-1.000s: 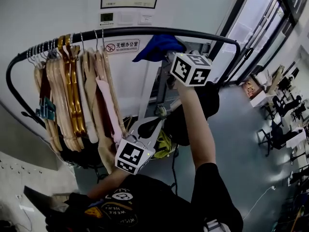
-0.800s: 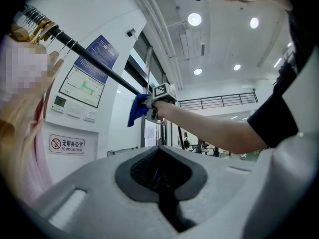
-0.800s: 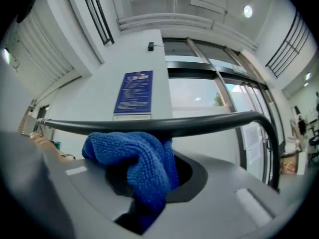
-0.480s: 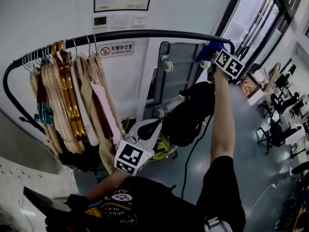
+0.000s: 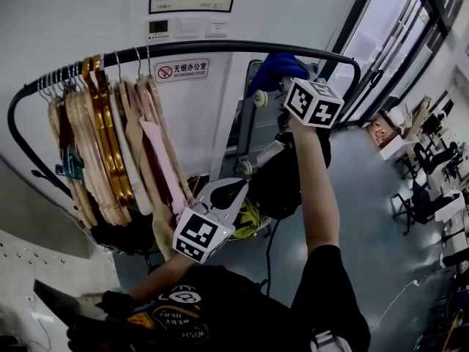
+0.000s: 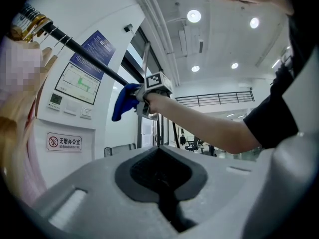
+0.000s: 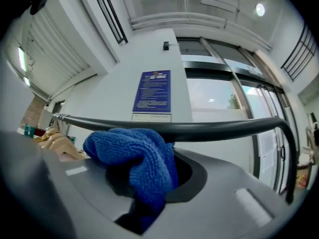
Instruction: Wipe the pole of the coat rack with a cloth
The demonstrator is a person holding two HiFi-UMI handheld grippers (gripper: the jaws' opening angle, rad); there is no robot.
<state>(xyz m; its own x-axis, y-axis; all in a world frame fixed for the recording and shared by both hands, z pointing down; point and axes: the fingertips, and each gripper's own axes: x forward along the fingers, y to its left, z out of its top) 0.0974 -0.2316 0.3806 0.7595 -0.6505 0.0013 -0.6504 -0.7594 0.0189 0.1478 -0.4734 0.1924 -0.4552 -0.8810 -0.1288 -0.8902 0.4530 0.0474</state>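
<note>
The coat rack's black pole [image 5: 205, 48] runs across the top of the head view and bends down at both ends. My right gripper [image 5: 284, 78] is raised to it, shut on a blue cloth [image 5: 275, 66] that is pressed against the pole right of its middle. In the right gripper view the cloth [image 7: 142, 161] bunches between the jaws just under the pole [image 7: 219, 128]. My left gripper [image 5: 233, 191] hangs low in front of the person's body, jaws together and holding nothing. Its view looks up at the pole [image 6: 89, 61], the cloth [image 6: 124, 102] and the right gripper [image 6: 144, 97].
Several wooden hangers [image 5: 110, 138] crowd the pole's left part. Behind the rack are a white wall with a no-smoking sign [image 5: 182, 70], a folded trolley [image 5: 253, 123] and a black bag [image 5: 289, 174]. Glass doors and office furniture lie to the right.
The right gripper slid the cloth rightward along the pole to the right bend, then came back leftward to just right of the middle. The left gripper has stayed put.
</note>
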